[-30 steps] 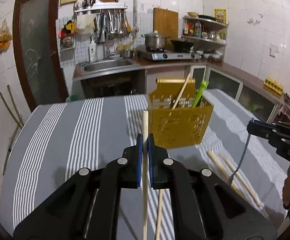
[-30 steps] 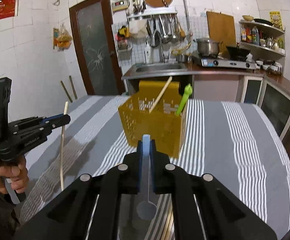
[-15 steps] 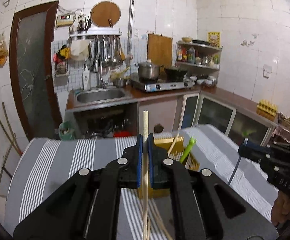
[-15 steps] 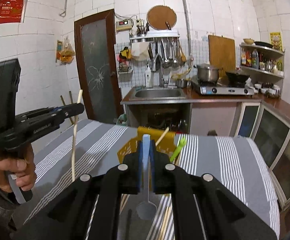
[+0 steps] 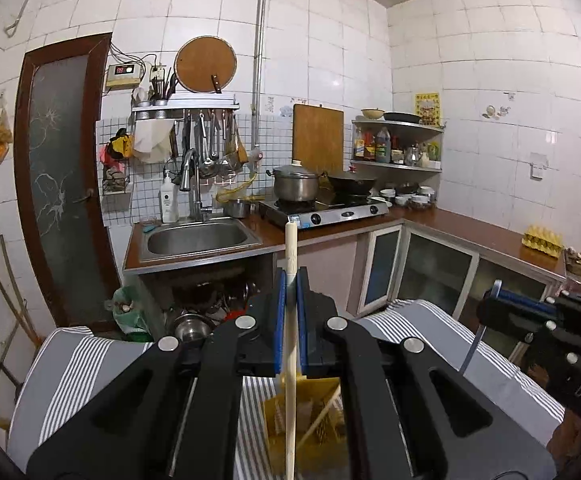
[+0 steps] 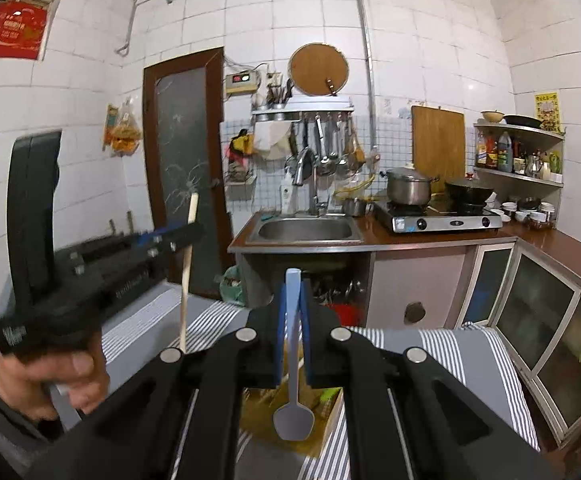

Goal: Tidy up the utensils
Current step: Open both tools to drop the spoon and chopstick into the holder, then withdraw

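My left gripper (image 5: 289, 280) is clamped on a pale wooden chopstick (image 5: 290, 364), blue pads tight on its shaft; stick upright, top poking above the jaws, lower end hanging down over the yellow perforated basket (image 5: 322, 432); another chopstick (image 5: 324, 416) leans inside that basket; my right gripper (image 6: 293, 300) is clamped on the handle of a blue-grey spoon (image 6: 293, 416), bowl end hanging down over the same basket (image 6: 262, 416); something green (image 6: 326, 394) sticks up in the basket, can't tell what; basket sits on the grey-and-white striped tablecloth (image 5: 74, 364); from the right wrist view my left hand (image 6: 50, 376) grips the other tool's handle at far left, slightly blurred, chopstick (image 6: 187, 268) upright in its jaws; both tools side by side, apart, above the table; beyond: steel sink (image 5: 196, 238), gas stove (image 5: 326, 208) with a lidded pot (image 5: 295, 184).
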A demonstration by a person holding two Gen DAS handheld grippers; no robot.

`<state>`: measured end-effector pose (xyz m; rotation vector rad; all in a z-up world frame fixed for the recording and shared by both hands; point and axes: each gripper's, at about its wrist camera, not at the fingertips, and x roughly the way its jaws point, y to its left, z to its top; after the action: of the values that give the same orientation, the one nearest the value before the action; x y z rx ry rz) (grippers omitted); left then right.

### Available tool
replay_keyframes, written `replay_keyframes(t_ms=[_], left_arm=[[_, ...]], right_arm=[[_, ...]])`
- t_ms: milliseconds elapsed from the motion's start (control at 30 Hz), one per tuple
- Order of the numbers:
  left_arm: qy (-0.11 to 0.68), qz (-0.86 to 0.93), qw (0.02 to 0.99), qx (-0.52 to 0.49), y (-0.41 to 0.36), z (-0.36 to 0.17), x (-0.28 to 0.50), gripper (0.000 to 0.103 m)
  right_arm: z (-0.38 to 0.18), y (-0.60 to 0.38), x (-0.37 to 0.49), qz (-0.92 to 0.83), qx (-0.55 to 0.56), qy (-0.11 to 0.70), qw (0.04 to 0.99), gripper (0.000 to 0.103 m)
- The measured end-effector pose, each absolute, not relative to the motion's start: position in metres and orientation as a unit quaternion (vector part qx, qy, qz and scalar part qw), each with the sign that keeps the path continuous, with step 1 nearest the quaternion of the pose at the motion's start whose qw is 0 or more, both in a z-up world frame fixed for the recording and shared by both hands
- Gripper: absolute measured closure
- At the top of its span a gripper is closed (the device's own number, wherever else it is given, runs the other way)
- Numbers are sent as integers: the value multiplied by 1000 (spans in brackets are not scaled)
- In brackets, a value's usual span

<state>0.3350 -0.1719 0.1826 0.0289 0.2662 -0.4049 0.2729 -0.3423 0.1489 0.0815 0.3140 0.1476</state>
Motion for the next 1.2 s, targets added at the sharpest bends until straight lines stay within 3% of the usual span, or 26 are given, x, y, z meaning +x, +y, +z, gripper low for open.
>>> replay_keyframes(t_ms=[333, 533, 567, 600, 633, 667, 900, 1200], left_arm=[[95, -205, 974, 15, -195, 170, 375, 99], [123, -204, 971, 9, -197, 140, 388, 99], [136, -201, 970, 5, -195, 131, 391, 94], [152, -201, 968, 3, -193, 124, 394, 72], [173, -198, 965, 2, -188, 112, 395, 61], [182, -196, 964, 4, -183, 107, 393, 57], [219, -158, 963, 15, -107, 96, 367, 57], [269, -125, 955, 26, -39, 34, 285, 54]], right_arm=[[134, -337, 322, 67, 42, 168, 983, 96], [113, -337, 335, 66, 45, 181, 980, 96], [106, -338, 338, 60, 43, 182, 981, 95], [100, -338, 340, 57, 43, 189, 979, 88], [94, -341, 343, 57, 46, 204, 976, 80], [89, -345, 342, 53, 49, 212, 974, 71], [84, -398, 296, 7, 69, 226, 972, 69], [6, -421, 203, -9, 86, 277, 957, 69]])
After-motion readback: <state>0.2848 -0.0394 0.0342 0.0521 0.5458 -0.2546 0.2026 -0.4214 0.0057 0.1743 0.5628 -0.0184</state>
